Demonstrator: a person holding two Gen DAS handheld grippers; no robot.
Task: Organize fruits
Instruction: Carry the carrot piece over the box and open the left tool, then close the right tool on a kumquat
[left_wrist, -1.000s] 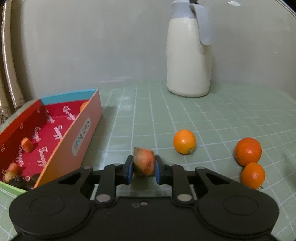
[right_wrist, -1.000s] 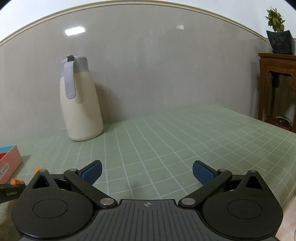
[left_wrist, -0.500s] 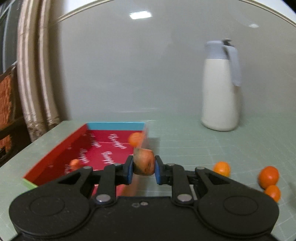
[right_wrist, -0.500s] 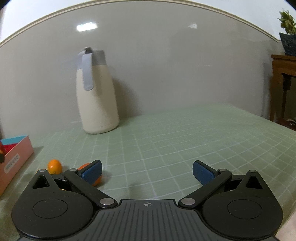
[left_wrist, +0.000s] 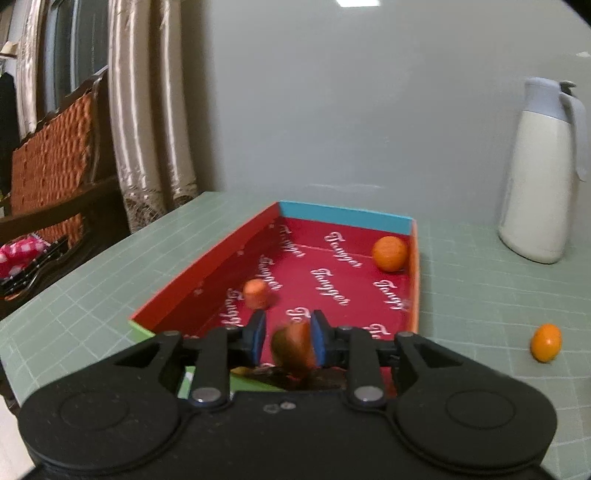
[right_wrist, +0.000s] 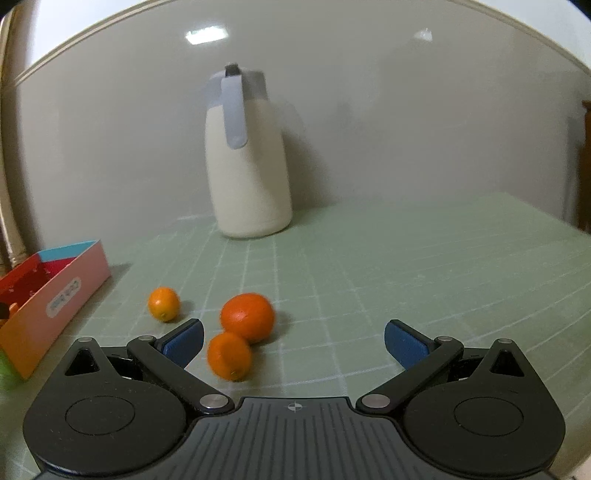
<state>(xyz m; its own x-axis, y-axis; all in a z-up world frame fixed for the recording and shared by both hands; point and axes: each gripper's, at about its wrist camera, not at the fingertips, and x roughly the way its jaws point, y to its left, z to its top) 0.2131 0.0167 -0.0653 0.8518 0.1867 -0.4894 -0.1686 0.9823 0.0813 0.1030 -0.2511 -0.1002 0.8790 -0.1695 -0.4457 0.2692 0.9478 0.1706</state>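
A shallow box (left_wrist: 413, 280) with a red printed floor and a blue far wall is seen lying on the green gridded table (left_wrist: 480, 295). Inside it, a round orange (left_wrist: 390, 253) is found in the far right corner, and a small orange-red piece (left_wrist: 255, 293) rests nearer the left wall; dark contents at the near end are hidden behind the tool. The left gripper (left_wrist: 287, 341) is held above the near end of the box, its jaws parted narrowly; a blurred reddish fruit piece (left_wrist: 293, 348) is seen between them, against the right pad and apart from the left pad, so whether it is gripped cannot be told. A small orange (left_wrist: 545, 342) lies on the table to the right of the box. A cream jug (left_wrist: 539, 177) stands by the wall.

The right gripper (right_wrist: 293, 341) is spread wide and holds nothing. Two oranges are seen touching each other just ahead of its left finger: a larger orange (right_wrist: 247, 316) and a nearer orange (right_wrist: 229, 355)
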